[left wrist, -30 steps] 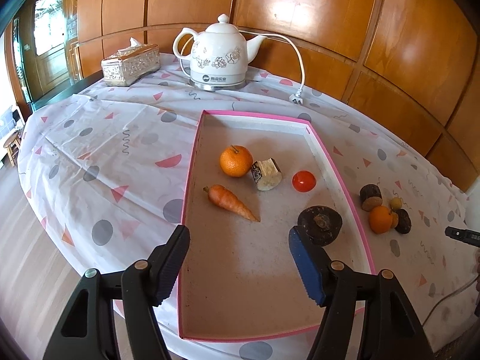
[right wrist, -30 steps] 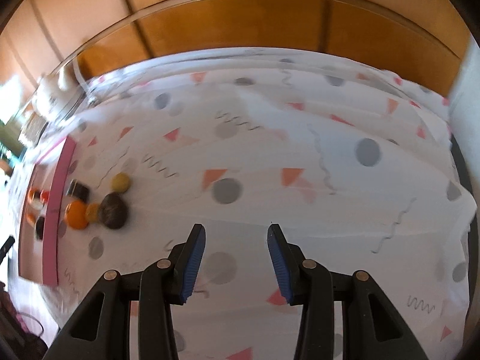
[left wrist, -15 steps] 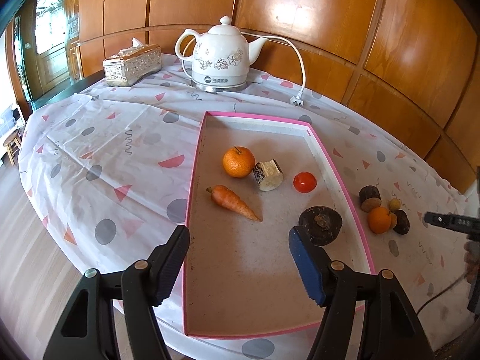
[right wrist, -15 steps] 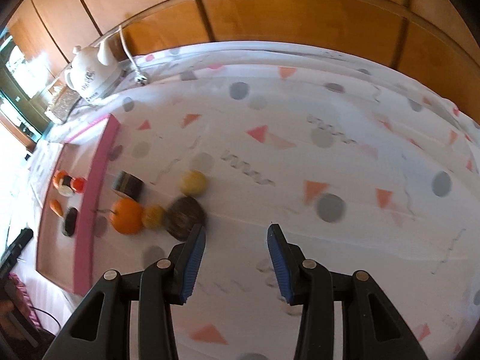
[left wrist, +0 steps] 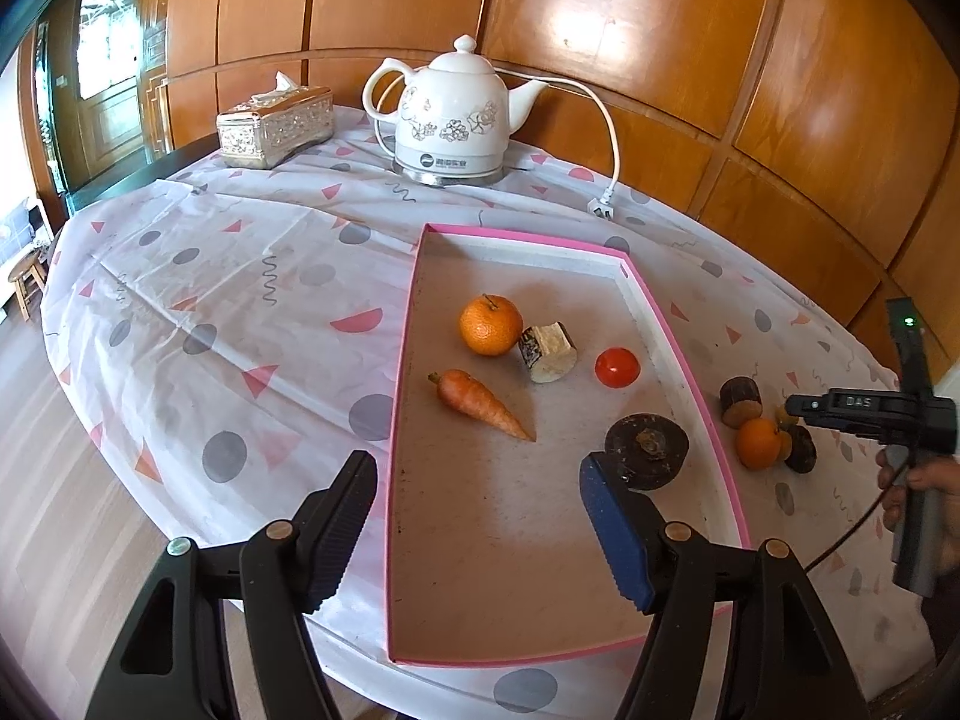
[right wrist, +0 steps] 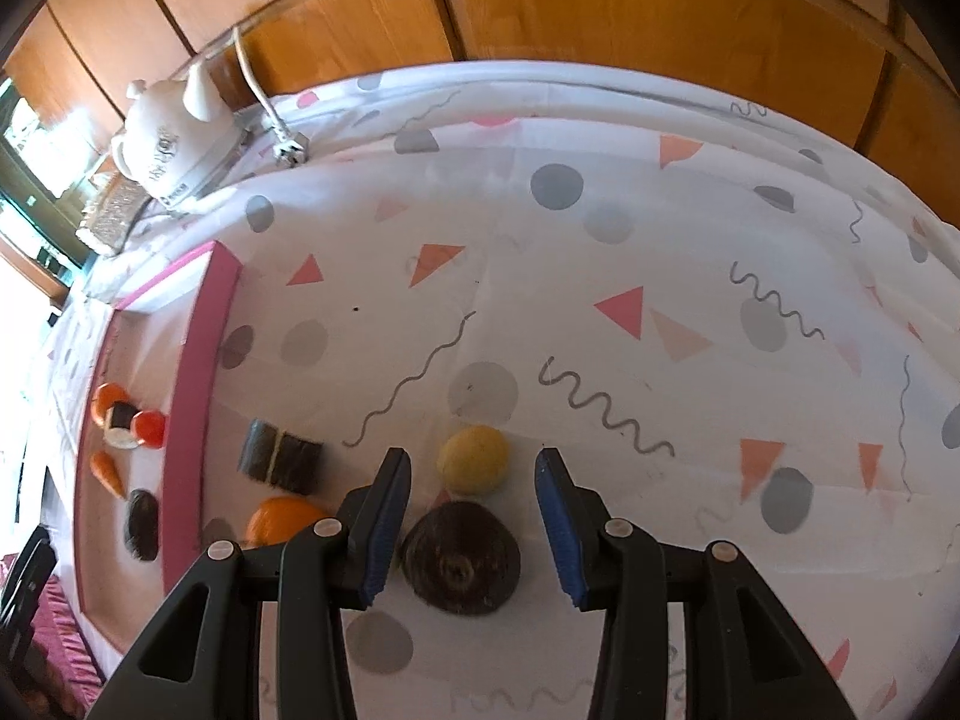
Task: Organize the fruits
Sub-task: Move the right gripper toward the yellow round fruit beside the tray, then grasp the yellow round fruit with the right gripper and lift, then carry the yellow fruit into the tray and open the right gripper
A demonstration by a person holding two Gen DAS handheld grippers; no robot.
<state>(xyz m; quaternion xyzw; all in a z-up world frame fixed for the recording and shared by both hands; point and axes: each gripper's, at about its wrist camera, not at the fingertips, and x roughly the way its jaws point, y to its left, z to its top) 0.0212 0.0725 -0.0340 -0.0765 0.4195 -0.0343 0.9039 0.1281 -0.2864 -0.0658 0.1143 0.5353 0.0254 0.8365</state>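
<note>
The right claw (right wrist: pixel 474 516) is hanging wide open and empty over the loose fruit on the table (right wrist: pixel 660 228), with a dark brown fruit (right wrist: pixel 461 564) lying between its spread fingers, close to the left pad, and a small yellow fruit (right wrist: pixel 474 459) sitting just ahead of the fingertips. The step in hand appears to be the reach for the next piece to go into the pink-rimmed tray (right wrist: pixel 198 384), off to the claw's left. To the left of that claw an orange (right wrist: pixel 279 525) is lying, and ahead of it a dark cut block (right wrist: pixel 279 461). The next move is likely calling for a lowering around the dark fruit and a gentle squeeze, clear of the yellow one. The left claw (left wrist: pixel 477 516) is also gaping wide and holding nothing, hovering level at the tray's near end, where another orange (left wrist: pixel 491 324), a carrot (left wrist: pixel 480 403), a pale chunk (left wrist: pixel 547 351), a tomato (left wrist: pixel 617 366) and a dark round fruit (left wrist: pixel 647 450) are lying ahead of it.
</note>
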